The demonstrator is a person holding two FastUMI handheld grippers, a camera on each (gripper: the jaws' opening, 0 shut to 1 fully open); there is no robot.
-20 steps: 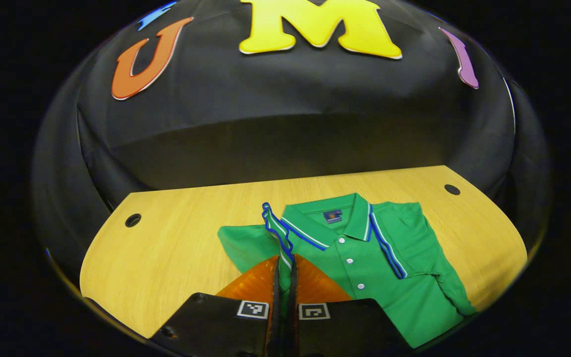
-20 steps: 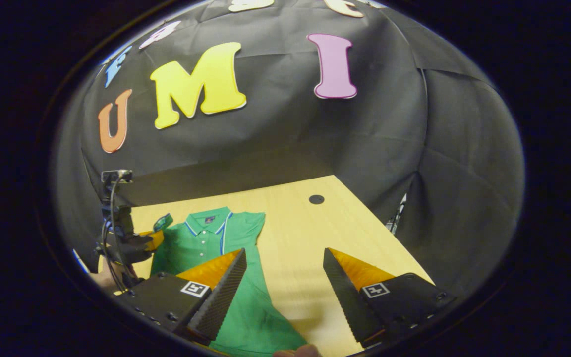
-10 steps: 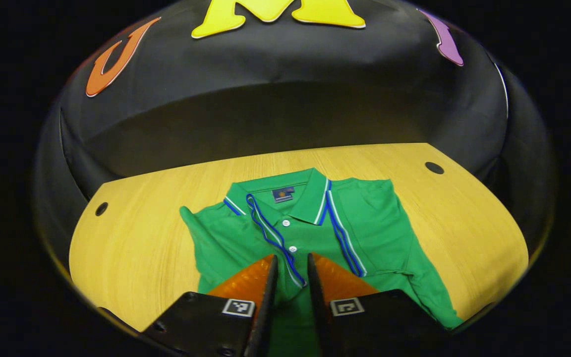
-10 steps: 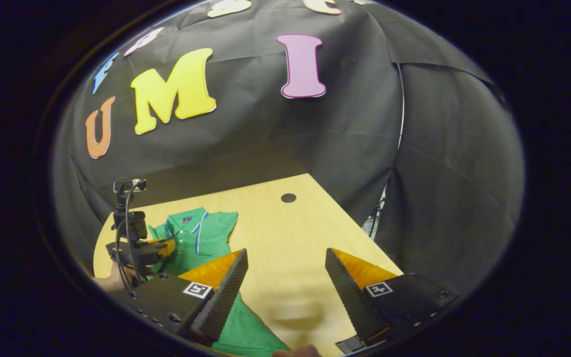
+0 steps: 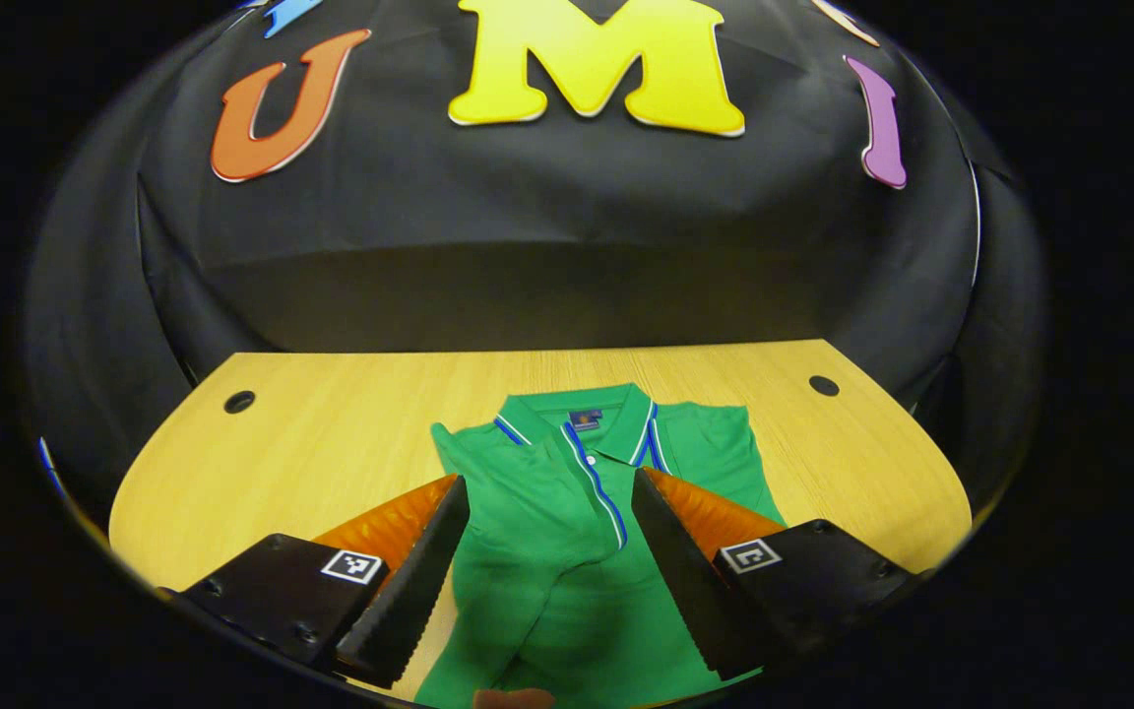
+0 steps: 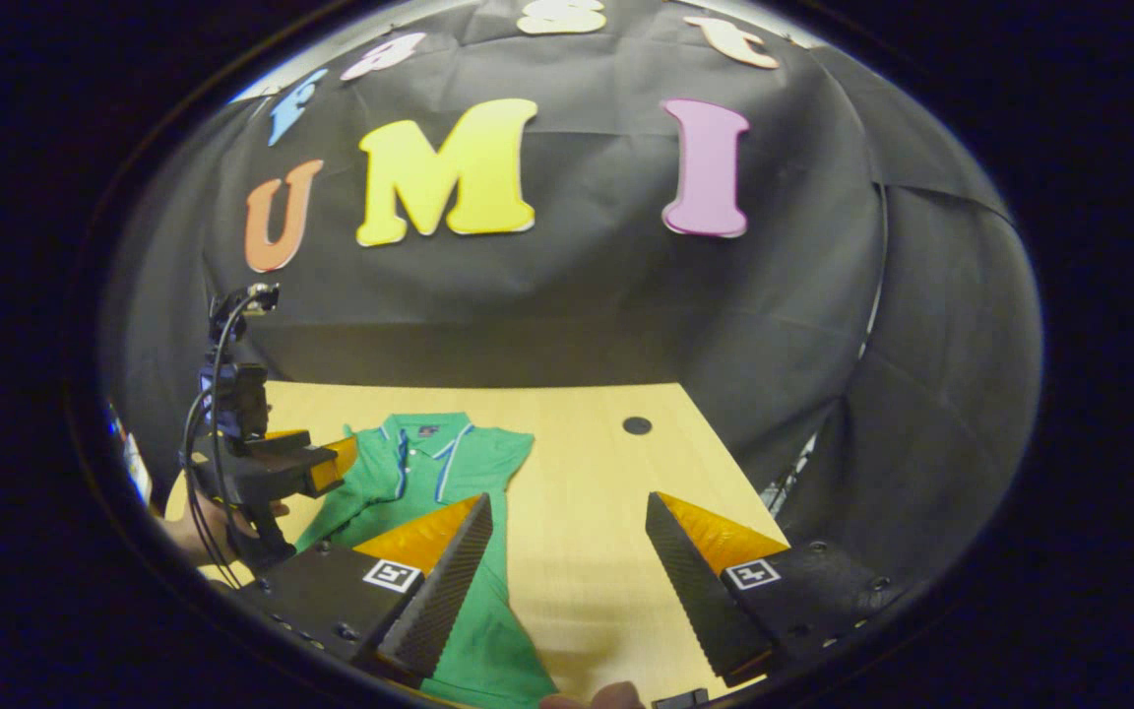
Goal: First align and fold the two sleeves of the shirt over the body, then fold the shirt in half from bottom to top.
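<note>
Green polo shirt (image 5: 567,512) lies flat on a wooden table (image 5: 331,443), both sleeves folded in — its small collar label is too tiny to read. Left gripper (image 5: 542,492) hovers above it, fingers wide apart; right gripper (image 6: 567,507) is spread wide too, over the table beside the shirt.

Both tongs (image 5: 547,512) (image 6: 567,532) agape, empty

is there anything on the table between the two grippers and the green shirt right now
Nothing visible. The left gripper hangs open right over the green shirt, with bare fabric between its fingers. The right gripper is open beside the shirt's edge, over bare table.
</note>
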